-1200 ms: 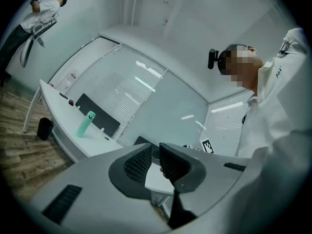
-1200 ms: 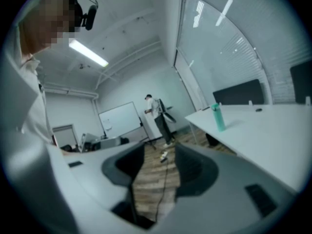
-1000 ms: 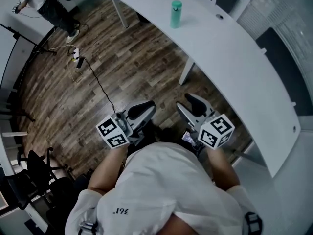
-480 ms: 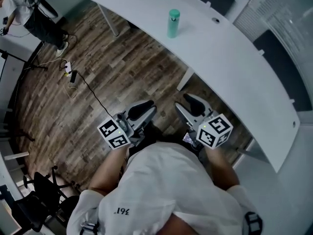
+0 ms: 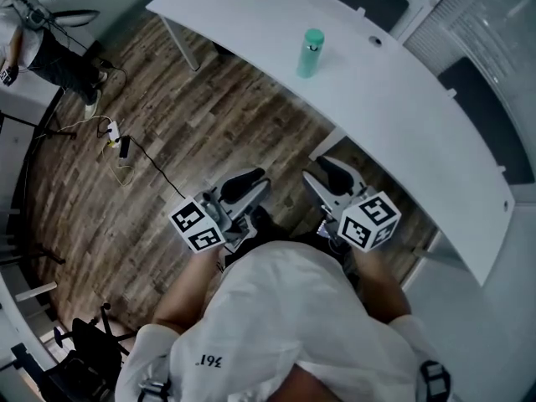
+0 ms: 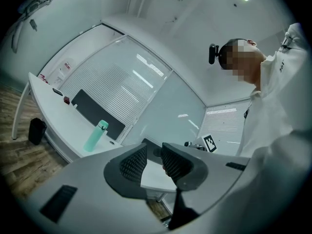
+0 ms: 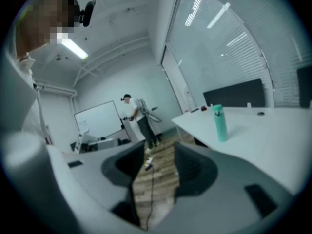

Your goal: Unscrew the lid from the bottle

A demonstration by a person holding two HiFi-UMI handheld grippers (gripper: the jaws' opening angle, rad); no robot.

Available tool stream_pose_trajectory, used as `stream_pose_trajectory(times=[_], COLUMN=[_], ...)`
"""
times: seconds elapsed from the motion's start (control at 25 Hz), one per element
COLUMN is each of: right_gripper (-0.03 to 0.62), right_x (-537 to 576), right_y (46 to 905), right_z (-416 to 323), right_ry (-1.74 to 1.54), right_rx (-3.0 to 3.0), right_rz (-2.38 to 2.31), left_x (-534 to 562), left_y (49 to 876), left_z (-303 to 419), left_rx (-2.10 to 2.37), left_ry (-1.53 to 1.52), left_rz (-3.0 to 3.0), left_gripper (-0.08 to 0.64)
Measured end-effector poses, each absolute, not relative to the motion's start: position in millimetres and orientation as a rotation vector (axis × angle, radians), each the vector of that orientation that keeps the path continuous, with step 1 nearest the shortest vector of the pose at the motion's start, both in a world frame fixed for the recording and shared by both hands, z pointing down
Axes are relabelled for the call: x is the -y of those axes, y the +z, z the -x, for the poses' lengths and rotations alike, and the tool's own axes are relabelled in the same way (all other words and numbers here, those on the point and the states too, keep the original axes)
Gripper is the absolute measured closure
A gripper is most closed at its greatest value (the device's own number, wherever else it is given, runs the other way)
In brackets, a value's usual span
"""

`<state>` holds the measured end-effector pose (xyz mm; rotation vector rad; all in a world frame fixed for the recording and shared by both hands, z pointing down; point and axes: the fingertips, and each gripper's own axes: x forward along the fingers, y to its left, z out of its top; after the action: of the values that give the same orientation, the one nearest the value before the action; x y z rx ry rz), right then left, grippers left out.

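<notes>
The person wears a white short-sleeved T-shirt (image 5: 276, 325) with small dark print, while the pale grey left gripper (image 5: 249, 182) and right gripper (image 5: 325, 171) carry black ribbed pads (image 6: 132, 162) and, behind each claw, a white cube (image 5: 197, 227) with black square markers.

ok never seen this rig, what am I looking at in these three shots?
No robot here: a person holds handheld tongs in each hand. The top-down picture comes from a camera on their head; it shows the left tongs and right tongs held in front of the body, each with a marker cube. The other two pictures come from cameras riding on each pair of tongs, looking along the jaws. On the white table stands a green bottle with its lid on, out ahead, untouched. Both tongs hold nothing: the right jaws stand apart, the left ones show a narrow gap and have just been opening.
</notes>
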<state>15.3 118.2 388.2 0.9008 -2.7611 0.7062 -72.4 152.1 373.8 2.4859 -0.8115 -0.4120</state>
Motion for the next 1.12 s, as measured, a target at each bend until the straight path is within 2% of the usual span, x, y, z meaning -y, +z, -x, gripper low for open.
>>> stream_pose_trajectory(times=[0.44,1.12], right_gripper=[0.397,0.397], right_x=[-92,-8], right_y=[388,395], right_z=[19,-9], right_ry=[0.686,0.683], right_rx=[2.753,2.761], right_rz=[-0.908,-0.841], left_x=[-132,-50], left_y=[378,384], left_z=[108,79], left_rx=[0.816,0.884], left_ry=[-0.430,-0.407], left_rz=[-2.478,-2.442], left_gripper=[0.457,0.457])
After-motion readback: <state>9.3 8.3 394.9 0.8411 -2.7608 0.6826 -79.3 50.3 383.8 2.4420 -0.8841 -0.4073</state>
